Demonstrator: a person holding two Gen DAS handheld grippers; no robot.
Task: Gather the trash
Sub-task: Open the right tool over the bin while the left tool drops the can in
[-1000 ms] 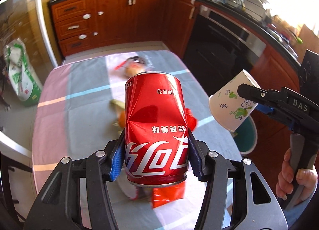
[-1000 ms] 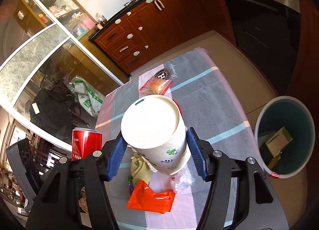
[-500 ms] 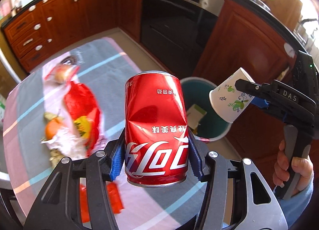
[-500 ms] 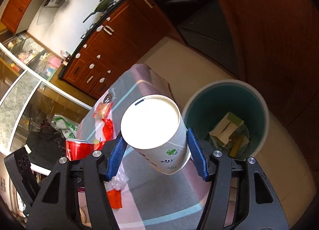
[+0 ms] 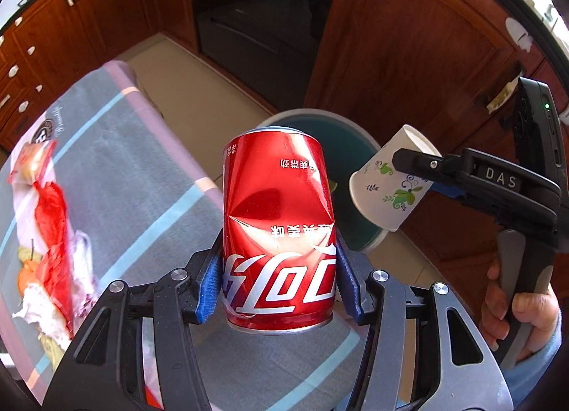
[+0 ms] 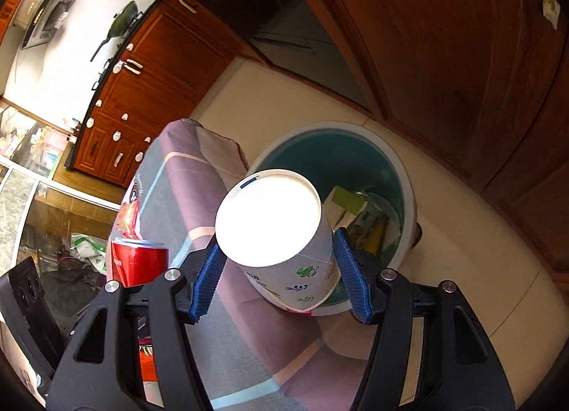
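My left gripper (image 5: 279,277) is shut on a dented red cola can (image 5: 277,226), held upside down above the table's right edge. My right gripper (image 6: 279,277) is shut on a white paper cup (image 6: 274,226) with green leaf print, held over the floor beside the teal trash bin (image 6: 405,176). In the left wrist view the cup (image 5: 387,194) and right gripper (image 5: 419,169) hang in front of the bin (image 5: 352,158). The can also shows in the right wrist view (image 6: 138,261). The bin holds a carton and wrappers (image 6: 362,215).
The table with a striped grey and pink cloth (image 5: 135,176) carries red wrappers, peel and crumpled paper (image 5: 53,251) at its left. Brown wooden cabinets (image 5: 419,55) and a dark oven (image 5: 256,19) stand behind the bin. Beige floor tiles (image 6: 462,240) surround the bin.
Both grippers have swung right, away from the table's middle towards the bin. The bin now lies directly behind the can and the cup. Both grips are unchanged.
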